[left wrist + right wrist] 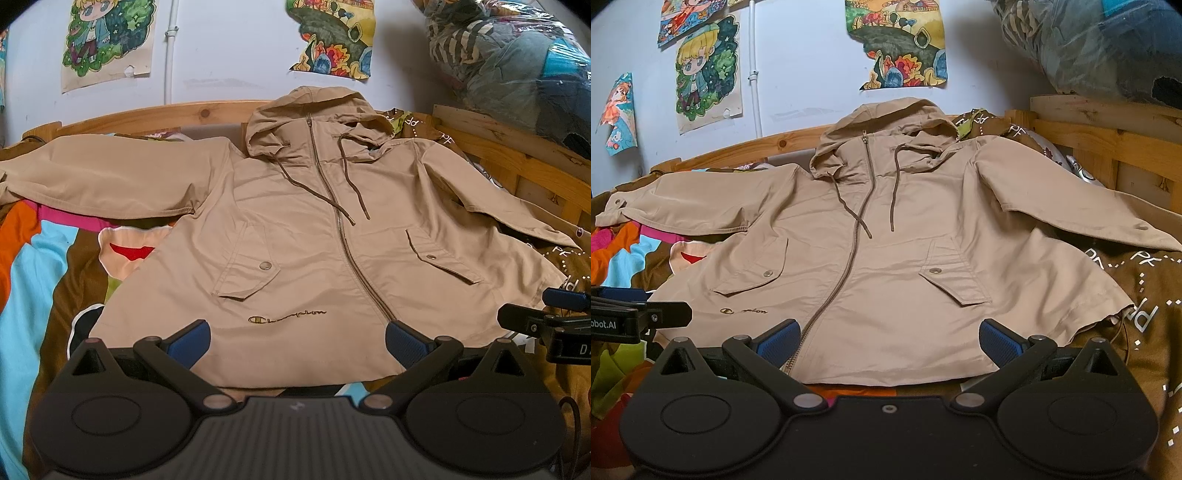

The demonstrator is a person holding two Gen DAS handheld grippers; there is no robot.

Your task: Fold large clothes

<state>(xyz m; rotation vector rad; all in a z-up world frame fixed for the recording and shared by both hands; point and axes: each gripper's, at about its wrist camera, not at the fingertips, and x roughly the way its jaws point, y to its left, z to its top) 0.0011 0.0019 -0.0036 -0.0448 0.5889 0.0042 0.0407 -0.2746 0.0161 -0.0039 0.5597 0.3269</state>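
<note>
A tan hooded jacket [314,236] lies face up and zipped on the bed, hood toward the wall, both sleeves spread out to the sides. My left gripper [297,341] hovers open over the jacket's bottom hem, near the embroidered logo [288,316], with nothing between its blue pads [190,341]. My right gripper [888,341] is also open above the hem [897,373], straddling the zipper's lower end [786,367] and the right front panel. The jacket [897,240] fills the right wrist view too. Each gripper shows at the edge of the other's view.
The bed has a colourful brown patterned cover [55,266] and a wooden frame [517,166] at the back and right. Posters [897,44] hang on the white wall. A plastic-wrapped bundle of clothes [517,59] sits at the top right.
</note>
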